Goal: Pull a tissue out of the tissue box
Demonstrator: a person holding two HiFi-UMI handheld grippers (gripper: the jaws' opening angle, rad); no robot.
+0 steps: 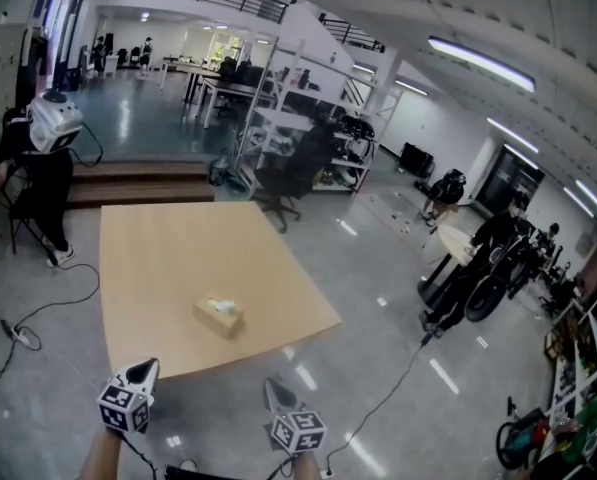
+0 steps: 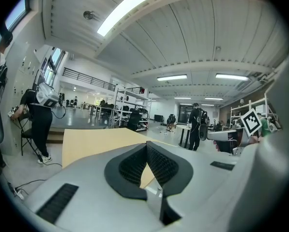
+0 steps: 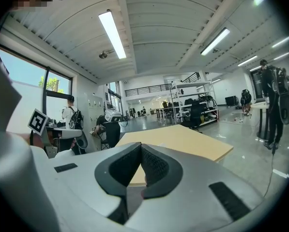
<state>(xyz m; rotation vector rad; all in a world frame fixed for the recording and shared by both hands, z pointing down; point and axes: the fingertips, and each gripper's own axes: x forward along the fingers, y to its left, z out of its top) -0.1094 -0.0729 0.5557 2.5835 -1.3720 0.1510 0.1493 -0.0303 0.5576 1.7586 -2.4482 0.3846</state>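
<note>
The tissue box (image 1: 219,317) sits on the pale wooden surface (image 1: 168,258), close to the edge nearest the person holding the grippers. A white tissue (image 1: 225,306) pokes out of its top. Only the head view shows the box.

In that view both grippers are on the near side of the box, off the surface and over the grey floor (image 1: 378,268). The left gripper (image 1: 147,369) is down and to the left of the box. The right gripper (image 1: 274,390) is down and to the right of it. Both are well apart from the box.

The left gripper view looks along its own jaws — the tips are pressed together with nothing between them. A little gap lower down shows the wooden surface behind. The right gripper view shows the same thing: jaws together and empty.

Each gripper view also catches the other gripper. The right gripper's marker cube (image 2: 251,121) shows at the right of the left gripper view, and the left gripper's marker cube (image 3: 38,122) shows at the left of the right gripper view.

A person in black (image 1: 48,168) is far beyond the box, past the far left corner of the surface.
</note>
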